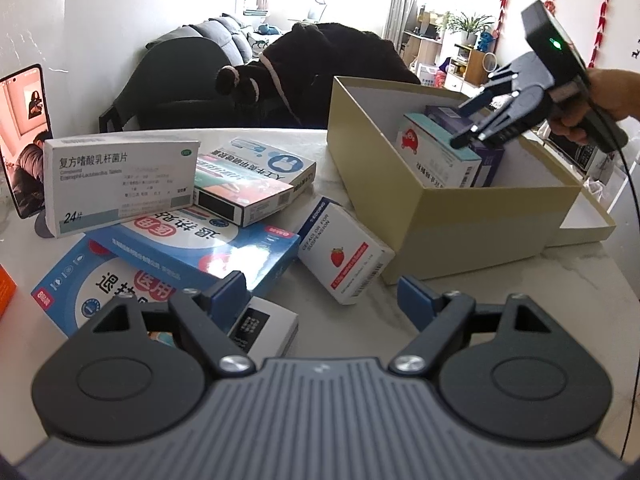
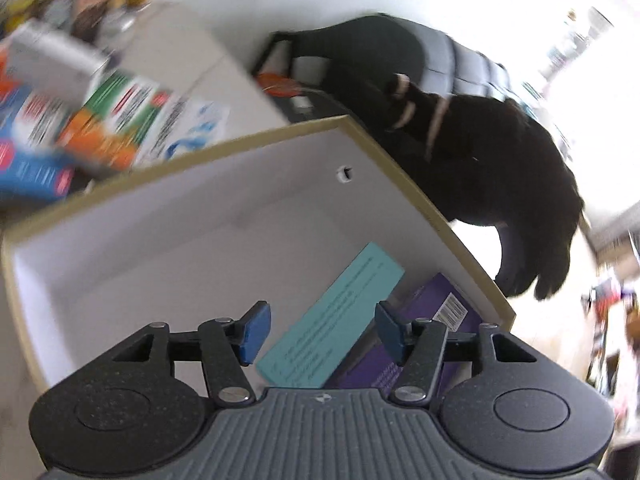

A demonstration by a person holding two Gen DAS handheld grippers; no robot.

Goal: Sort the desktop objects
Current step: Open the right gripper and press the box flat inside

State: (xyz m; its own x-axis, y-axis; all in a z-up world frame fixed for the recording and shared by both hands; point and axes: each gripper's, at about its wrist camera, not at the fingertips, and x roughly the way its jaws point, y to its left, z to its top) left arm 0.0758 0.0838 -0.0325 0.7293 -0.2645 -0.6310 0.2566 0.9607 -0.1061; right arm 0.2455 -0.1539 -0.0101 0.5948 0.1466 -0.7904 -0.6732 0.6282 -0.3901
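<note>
Over the open beige box (image 1: 460, 216) the right gripper (image 2: 318, 330), jaws apart with nothing between them, teal-topped carton (image 2: 336, 320) and purple carton (image 2: 428, 312) inside below it, left gripper (image 1: 322, 298) wide open and empty above the table (image 1: 500, 312), strawberry carton (image 1: 348, 256) lying near the medicine boxes (image 1: 168, 216).

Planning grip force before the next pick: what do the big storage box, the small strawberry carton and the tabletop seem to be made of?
Storage box: stiff paperboard, matte tan outside, white inside, judging by its thin straight walls and crisp rim.
Strawberry carton: thin printed card, slightly glossy, with sharp folded edges; likely crushable.
Tabletop: looks like polished marble or a marble-look slab, white with grey veins and soft reflections; which one is unclear.
</note>
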